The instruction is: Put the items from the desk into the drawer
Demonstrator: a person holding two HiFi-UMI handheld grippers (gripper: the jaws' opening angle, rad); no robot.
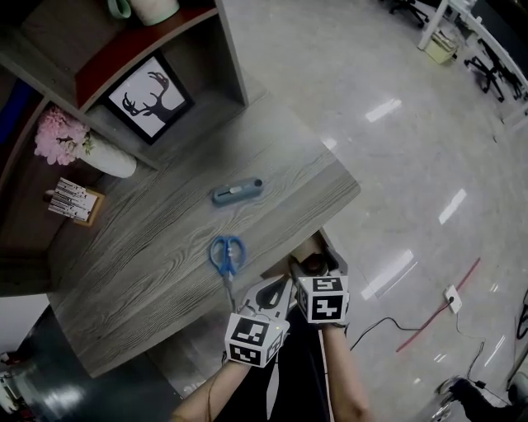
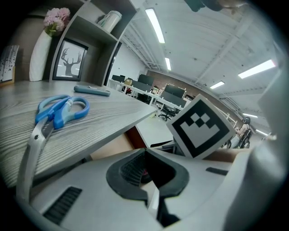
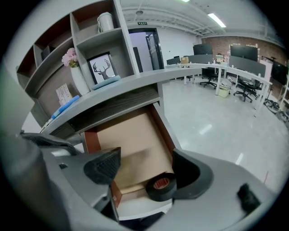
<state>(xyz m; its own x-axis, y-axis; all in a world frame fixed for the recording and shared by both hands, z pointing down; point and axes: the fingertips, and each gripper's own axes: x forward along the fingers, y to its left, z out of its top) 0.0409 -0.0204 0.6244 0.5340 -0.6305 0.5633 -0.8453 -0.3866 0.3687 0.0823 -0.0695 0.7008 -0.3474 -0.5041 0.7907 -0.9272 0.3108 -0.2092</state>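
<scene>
While scissors (image 1: 226, 254) lie on the desk (image 1: 140, 276), left fingers (image 2: 130, 169) press together, right fingers (image 3: 104, 166) spread over tape (image 3: 157, 193).

The drawer (image 1: 304, 247) lies mostly hidden beneath the tabletop (image 1: 148, 272); at 11 o'clock the picture's edge cuts a white cup (image 1: 155, 8).

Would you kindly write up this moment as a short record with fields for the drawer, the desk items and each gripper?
drawer: open, below the desk's edge
in drawer: black tape roll, at a front corner
on desk: blue scissors; blue-grey utility knife, farther back
left gripper: jaws together, holding nothing, low beside the desk edge
right gripper: jaws apart, above the drawer, tape roll close beside one jaw
not yet in drawer: scissors, utility knife
</scene>
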